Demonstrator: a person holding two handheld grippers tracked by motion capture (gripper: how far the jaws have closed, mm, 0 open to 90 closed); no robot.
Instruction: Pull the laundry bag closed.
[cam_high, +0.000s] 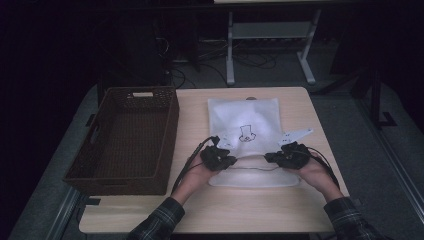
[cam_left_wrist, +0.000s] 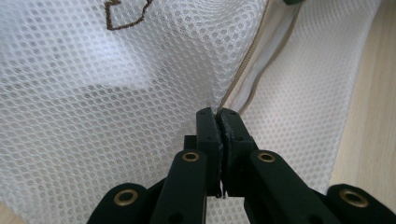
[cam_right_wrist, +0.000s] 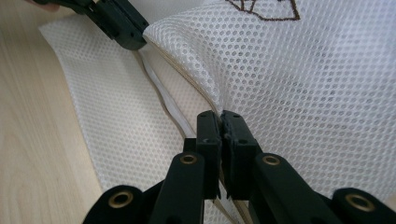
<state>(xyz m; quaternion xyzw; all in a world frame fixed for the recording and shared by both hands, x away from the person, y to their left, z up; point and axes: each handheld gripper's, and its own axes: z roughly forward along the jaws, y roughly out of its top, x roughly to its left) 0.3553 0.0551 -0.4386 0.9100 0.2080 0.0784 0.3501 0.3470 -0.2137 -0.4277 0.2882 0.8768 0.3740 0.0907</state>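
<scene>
A brown wicker basket (cam_high: 125, 140) sits at the left of the wooden table (cam_high: 200, 210). Just right of it lies a white mesh bag (cam_high: 245, 120) with a small brown embroidered figure (cam_high: 246, 133), near the table's middle. The left gripper (cam_high: 220, 159) pinches the bag's upper layer near its front edge, its 2 jaws pressed together on the mesh beside the zipper (cam_left_wrist: 243, 70). The right gripper (cam_high: 287, 156) clamps the same upper layer farther right, jaws closed on the fabric. Between the 2 grippers the upper layer is lifted off the lower one.
</scene>
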